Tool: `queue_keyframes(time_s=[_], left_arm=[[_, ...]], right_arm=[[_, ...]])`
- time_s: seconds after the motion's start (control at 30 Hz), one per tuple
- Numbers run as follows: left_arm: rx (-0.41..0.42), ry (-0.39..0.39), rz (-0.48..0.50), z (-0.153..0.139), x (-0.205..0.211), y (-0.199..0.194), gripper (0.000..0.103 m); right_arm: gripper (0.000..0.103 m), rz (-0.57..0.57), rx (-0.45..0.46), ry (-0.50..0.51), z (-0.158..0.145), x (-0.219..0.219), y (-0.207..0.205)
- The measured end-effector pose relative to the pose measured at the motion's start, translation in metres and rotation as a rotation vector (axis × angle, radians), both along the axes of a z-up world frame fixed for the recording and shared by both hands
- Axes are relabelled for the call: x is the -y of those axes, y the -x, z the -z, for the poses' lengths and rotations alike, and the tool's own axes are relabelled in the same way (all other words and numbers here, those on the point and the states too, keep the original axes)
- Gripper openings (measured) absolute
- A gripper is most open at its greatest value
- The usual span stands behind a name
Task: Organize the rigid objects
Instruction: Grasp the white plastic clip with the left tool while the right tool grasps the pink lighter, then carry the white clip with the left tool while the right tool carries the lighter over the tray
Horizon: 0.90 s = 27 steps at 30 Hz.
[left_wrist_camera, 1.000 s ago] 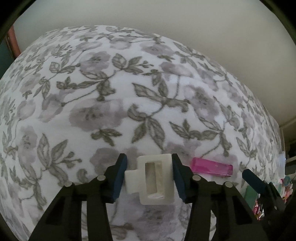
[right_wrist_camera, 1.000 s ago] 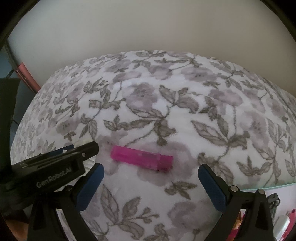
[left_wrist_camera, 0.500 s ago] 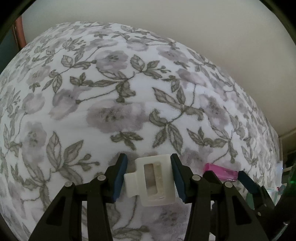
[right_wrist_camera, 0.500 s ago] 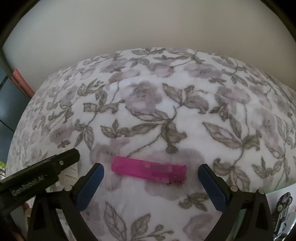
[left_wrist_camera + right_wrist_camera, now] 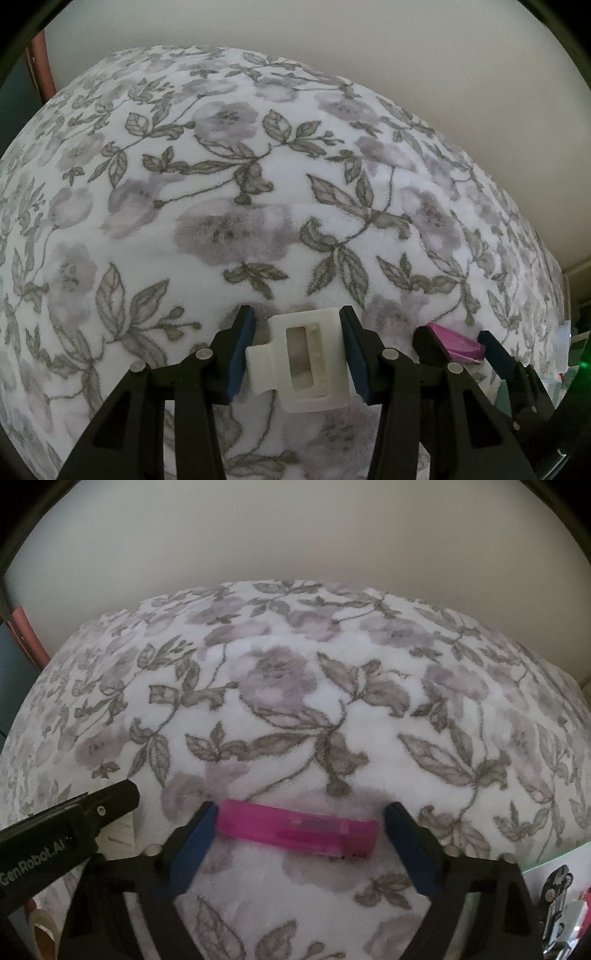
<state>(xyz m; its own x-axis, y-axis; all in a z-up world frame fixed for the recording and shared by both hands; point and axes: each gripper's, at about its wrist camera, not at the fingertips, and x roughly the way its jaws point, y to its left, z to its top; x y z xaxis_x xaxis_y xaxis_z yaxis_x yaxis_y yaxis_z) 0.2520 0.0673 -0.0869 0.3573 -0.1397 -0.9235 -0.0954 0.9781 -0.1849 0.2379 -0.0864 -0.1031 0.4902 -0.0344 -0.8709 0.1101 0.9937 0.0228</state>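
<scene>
A white plastic block with a rectangular slot (image 5: 308, 363) lies on the floral blanket (image 5: 236, 184) between the blue pads of my left gripper (image 5: 297, 350). The right pad touches it; a small gap shows at the left pad. A pink translucent lighter (image 5: 297, 829) lies flat on the blanket (image 5: 332, 701) between the fingers of my right gripper (image 5: 299, 830). Those jaws stand just wider than the lighter's length, close to both ends. In the left wrist view the lighter (image 5: 458, 341) shows at the right between the right gripper's fingers.
The left gripper's black body (image 5: 66, 838) reaches in from the left of the right wrist view. A tray with small items, among them a toy car (image 5: 556, 884), sits at the lower right. A pale wall rises behind the blanket.
My right gripper has moved down and forward around the lighter, and its jaws have narrowed toward the lighter's ends. My left gripper has stayed around the white block while the view shifted slightly.
</scene>
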Motion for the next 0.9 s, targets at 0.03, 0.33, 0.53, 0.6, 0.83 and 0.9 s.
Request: queue_keyframes(time_s=[0.03,0.33,0.53,0.6,0.83,0.9], left_arm=[[0.002,-0.003,-0.003,0.001,0.001,-0.001,0.048],[-0.021,-0.029,0.006,-0.002,0.012,0.006,0.047],[0.005,-0.029,0.025,-0.035,0.027,0.024,0.047],[0.023,-0.020,0.034,-0.050,0.034,0.035,0.047],[0.067,0.010,0.114,-0.090,0.080,0.074,0.047],[0.076,0.019,0.139,-0.098,0.094,0.086,0.047]], right_arm=[[0.084,-0.003,-0.004,-0.007,0.000,0.001,0.000],[0.084,-0.005,-0.017,-0.066,-0.009,0.009,0.015],[0.084,0.019,0.009,-0.108,-0.036,0.022,0.041],[0.084,0.042,0.022,-0.117,-0.049,0.030,0.053],[0.084,0.118,0.050,-0.101,-0.088,0.066,0.101],[0.084,0.145,0.058,-0.088,-0.096,0.079,0.119]])
